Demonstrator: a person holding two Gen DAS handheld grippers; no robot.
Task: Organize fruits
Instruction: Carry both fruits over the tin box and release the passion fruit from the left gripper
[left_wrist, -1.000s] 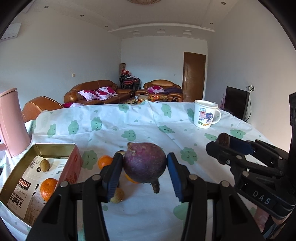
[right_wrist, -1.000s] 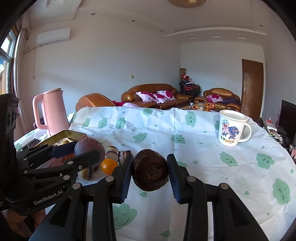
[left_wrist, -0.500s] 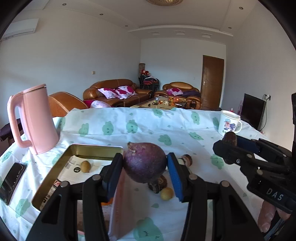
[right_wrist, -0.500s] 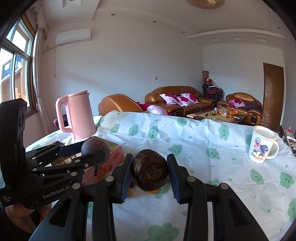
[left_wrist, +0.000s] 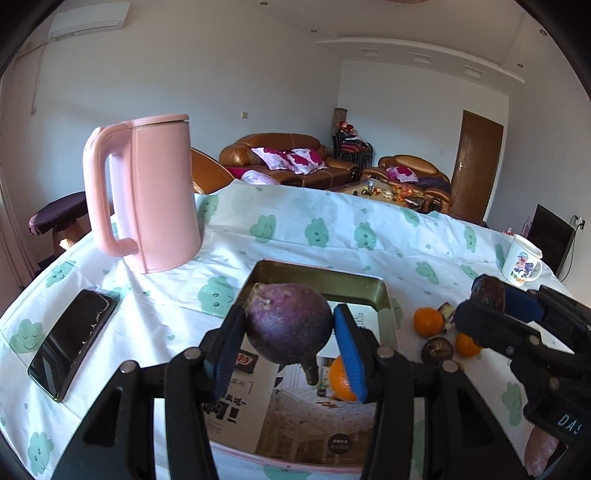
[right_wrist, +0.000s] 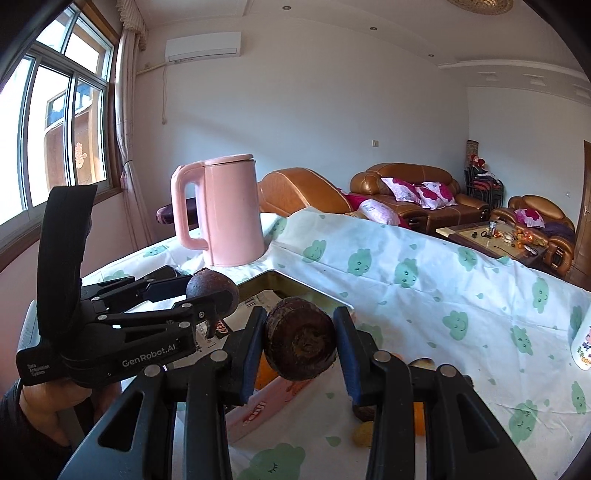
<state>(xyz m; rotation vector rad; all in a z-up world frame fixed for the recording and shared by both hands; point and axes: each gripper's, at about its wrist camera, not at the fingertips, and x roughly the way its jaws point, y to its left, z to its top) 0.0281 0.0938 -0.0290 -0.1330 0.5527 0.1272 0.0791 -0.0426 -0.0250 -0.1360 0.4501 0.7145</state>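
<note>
My left gripper (left_wrist: 289, 345) is shut on a large purple mangosteen (left_wrist: 289, 328) and hangs over the open gold tin box (left_wrist: 317, 275), whose floor is lined with printed paper. An orange (left_wrist: 341, 380) lies in the tin behind my right finger. My right gripper (right_wrist: 300, 345) is shut on a dark brown mangosteen (right_wrist: 300, 345), just right of the tin's pink wall (right_wrist: 266, 402). In the right wrist view the left gripper (right_wrist: 212, 295) with its fruit (right_wrist: 212, 288) is over the tin. Loose on the cloth lie two oranges (left_wrist: 427, 321), a brown fruit (left_wrist: 437, 350) and a small yellow fruit (right_wrist: 364, 434).
A pink kettle (left_wrist: 147, 192) stands on the table's far left, behind the tin. A black phone (left_wrist: 74, 341) lies at the left edge. A cartoon mug (left_wrist: 521, 260) stands at the far right. The green-patterned tablecloth (left_wrist: 332, 229) covers the table; sofas stand beyond.
Both grippers have swung left with their fruits still held. The left one now hangs over the tin instead of the loose fruit pile, and the kettle has come into full view.
</note>
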